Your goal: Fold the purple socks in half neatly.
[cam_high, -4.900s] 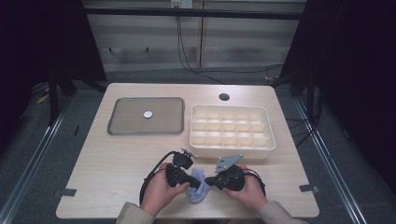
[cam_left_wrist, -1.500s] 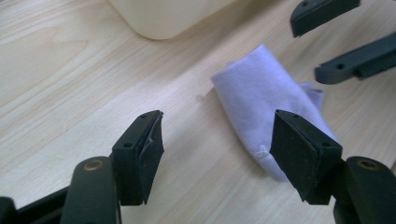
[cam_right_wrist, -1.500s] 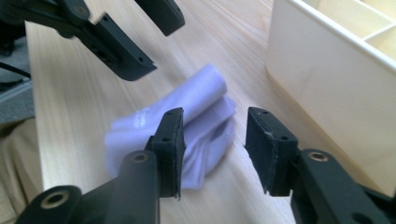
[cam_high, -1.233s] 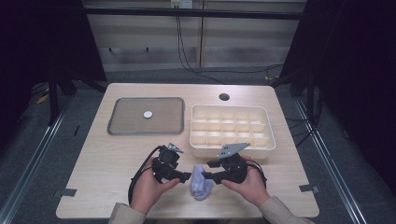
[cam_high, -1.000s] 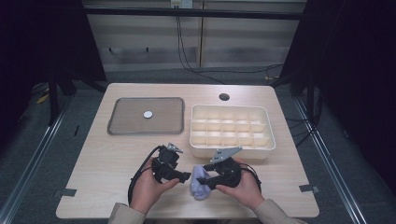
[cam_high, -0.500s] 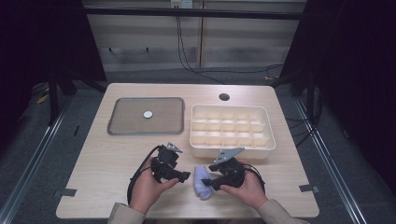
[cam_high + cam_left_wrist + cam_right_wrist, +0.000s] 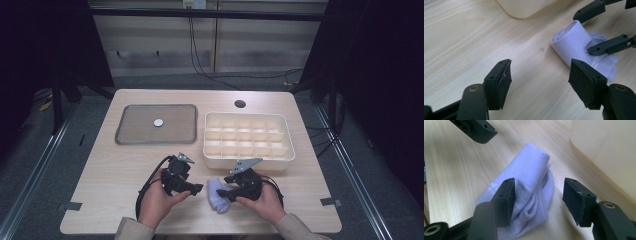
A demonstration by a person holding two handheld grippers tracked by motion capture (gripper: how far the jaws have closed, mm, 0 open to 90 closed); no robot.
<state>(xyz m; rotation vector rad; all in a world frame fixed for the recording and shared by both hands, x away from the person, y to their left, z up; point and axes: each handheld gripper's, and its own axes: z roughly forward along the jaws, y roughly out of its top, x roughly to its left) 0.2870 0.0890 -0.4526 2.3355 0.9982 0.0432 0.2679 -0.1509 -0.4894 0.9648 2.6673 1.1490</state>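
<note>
You had the folded sock (image 7: 218, 195) lying on the bench near its front edge, a little right of the middle, just in front of the cream compartment box (image 7: 247, 140). It was a pale lilac sock, rolled or folded into a short bundle. In the high view its long axis ran from the box side towards the front edge, leaning slightly to the right as it came towards you, with the tighter, rounded end pointing at the box and the looser, wrinkled end nearer you. Small white lettering was printed on the flat side of the sock (image 7: 524, 192), but it was too small and skewed to read.

Your right gripper (image 7: 226, 192) reached in from the right with its jaws apart, straddling the looser end; they had just been closing a little, one pad touching the fabric and the other standing clear of it, so nothing was clamped yet. Your left gripper (image 7: 199, 188) sat just left of the sock, jaws spread over bare wood and holding nothing, with the sock (image 7: 584, 53) just beyond one pad.

Farther back on the left, a grey tray (image 7: 131, 134) held a small white disc (image 7: 158, 122).
</note>
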